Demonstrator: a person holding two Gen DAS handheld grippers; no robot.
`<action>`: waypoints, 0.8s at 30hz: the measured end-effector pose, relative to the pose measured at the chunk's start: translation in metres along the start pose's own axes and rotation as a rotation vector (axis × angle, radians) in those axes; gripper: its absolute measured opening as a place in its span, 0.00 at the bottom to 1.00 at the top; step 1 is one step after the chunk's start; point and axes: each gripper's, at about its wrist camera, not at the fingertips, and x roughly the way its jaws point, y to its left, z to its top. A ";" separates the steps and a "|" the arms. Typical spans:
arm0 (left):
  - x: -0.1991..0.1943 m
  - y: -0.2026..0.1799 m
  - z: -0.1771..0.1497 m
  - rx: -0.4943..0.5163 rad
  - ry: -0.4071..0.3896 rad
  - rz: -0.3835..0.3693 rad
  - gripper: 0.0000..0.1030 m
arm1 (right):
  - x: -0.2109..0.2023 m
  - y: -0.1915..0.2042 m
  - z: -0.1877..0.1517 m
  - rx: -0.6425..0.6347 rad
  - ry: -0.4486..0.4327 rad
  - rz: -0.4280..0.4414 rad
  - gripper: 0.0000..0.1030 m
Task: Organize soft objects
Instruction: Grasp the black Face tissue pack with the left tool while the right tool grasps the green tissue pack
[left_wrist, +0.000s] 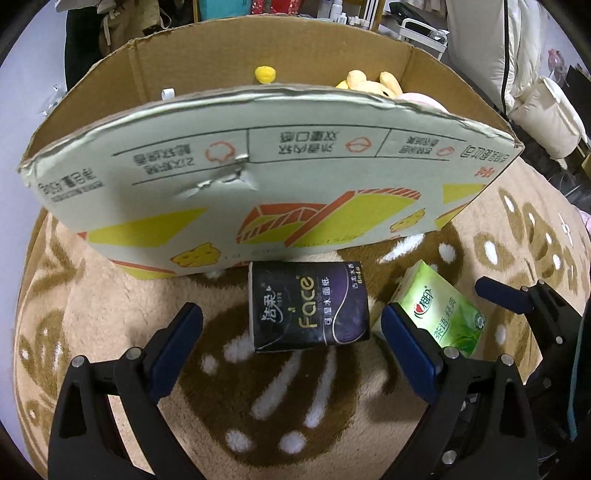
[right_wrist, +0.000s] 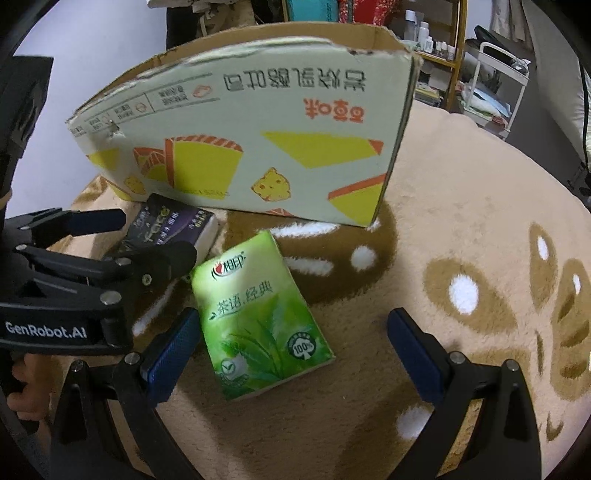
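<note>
A: Nearest first. How do the two tools stand?

B: The left gripper (left_wrist: 291, 328) is spread wide, blue pads apart, gripping nothing. The dark purple soft tissue pack (left_wrist: 309, 307) lies on the rug between its fingers, at about 12 o'clock from the gap and clear of both pads. The right gripper (right_wrist: 288, 332) is just as wide and also empty; the green soft tissue pack printed with tea leaves (right_wrist: 258, 317) lies between its fingers, close by the left pad. Whether it touches that pad, I cannot tell.

A: How many packs?

B: Two, one purple and one green, side by side on the beige plush rug with brown and white patches (right_wrist: 461, 229). In the right wrist view the purple one sits at 10 o'clock from the green one.

A: And beyond them?

B: One open cardboard box with yellow and orange cheese prints (left_wrist: 258, 192) at 12 o'clock, the purple pack just at its base. Over its rim show a yellow plush toy (left_wrist: 365, 83) and one small yellow pom-pom ball (left_wrist: 265, 74).
</note>
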 end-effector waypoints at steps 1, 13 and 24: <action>0.001 0.000 0.001 0.002 0.000 -0.003 0.94 | 0.001 0.000 0.000 -0.003 0.006 -0.009 1.00; 0.020 0.004 0.007 -0.014 0.051 0.006 0.81 | -0.002 -0.001 -0.005 0.008 0.020 -0.055 0.81; 0.013 -0.009 -0.001 0.030 0.032 0.027 0.64 | -0.008 -0.013 -0.002 0.029 -0.005 -0.048 0.56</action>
